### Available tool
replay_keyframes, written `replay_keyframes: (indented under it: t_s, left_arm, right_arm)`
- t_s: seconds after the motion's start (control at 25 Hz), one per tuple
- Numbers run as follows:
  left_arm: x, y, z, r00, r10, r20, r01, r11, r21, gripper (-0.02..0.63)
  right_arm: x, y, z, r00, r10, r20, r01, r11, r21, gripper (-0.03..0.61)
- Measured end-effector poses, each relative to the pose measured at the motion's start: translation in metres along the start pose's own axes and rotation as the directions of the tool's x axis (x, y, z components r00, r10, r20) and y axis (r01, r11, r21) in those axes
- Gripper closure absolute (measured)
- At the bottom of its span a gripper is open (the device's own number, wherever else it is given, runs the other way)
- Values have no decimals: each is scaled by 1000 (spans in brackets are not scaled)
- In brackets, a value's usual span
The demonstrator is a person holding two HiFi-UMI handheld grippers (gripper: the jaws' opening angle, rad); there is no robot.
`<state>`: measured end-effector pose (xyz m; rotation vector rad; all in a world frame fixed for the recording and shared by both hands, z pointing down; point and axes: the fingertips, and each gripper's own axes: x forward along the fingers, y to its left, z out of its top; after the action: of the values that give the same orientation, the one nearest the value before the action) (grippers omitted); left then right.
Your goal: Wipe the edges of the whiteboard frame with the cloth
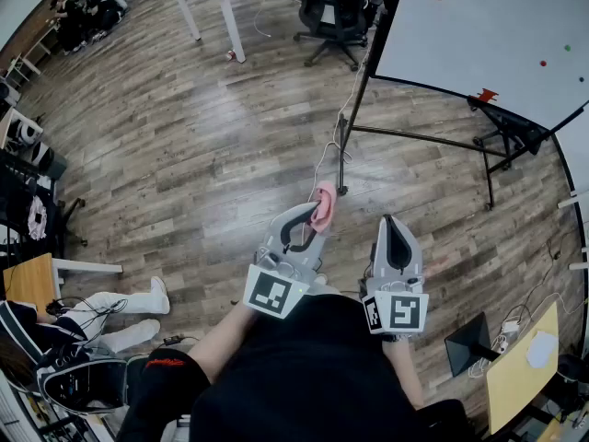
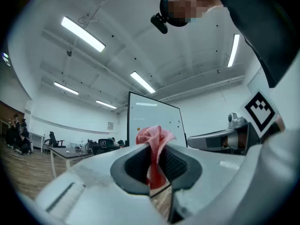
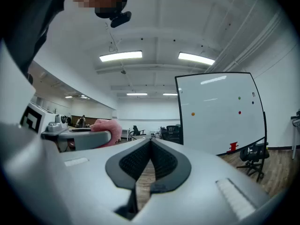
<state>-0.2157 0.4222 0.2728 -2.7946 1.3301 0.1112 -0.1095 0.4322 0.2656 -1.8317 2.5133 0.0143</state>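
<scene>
Closest in, against the person's dark shirt, the two grippers are held side by side and pointing forward. The left gripper (image 1: 311,214) is clamped on the pink cloth (image 1: 324,204), which stands bunched between its pads with a tuft sticking out above the tips. The right gripper (image 1: 391,221) has its jaws drawn together with nothing between them. The whiteboard (image 1: 497,35) stands on its wheeled stand across the wooden floor (image 1: 184,136), well apart from both tools, and its thin dark frame (image 3: 179,111) is untouched by the cloth in every view. So the work looks to be at its very start: the cloth is in hand, but no edge is being wiped — the whole run of the frame, top, sides and bottom, seems left to do. Closing the gap to the board would be the first need.
</scene>
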Motion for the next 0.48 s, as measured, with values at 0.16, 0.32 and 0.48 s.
replay_keyframes:
  t_s: [0.16, 0.32, 0.48]
  left_arm:
    - [5, 0, -1, 1000, 5, -1, -5, 1000, 4, 568]
    - [8, -3, -2, 1000, 19, 3, -19, 1000, 4, 568]
    - [12, -11, -4, 1000, 18, 5, -18, 1000, 4, 568]
  right_arm:
    - [2, -6, 2, 1000, -3, 6, 3, 1000, -1, 578]
    - [-1, -12, 1, 1000, -7, 6, 7, 1000, -1, 578]
    - [-10, -19, -2, 1000, -9, 1, 9, 1000, -5, 578]
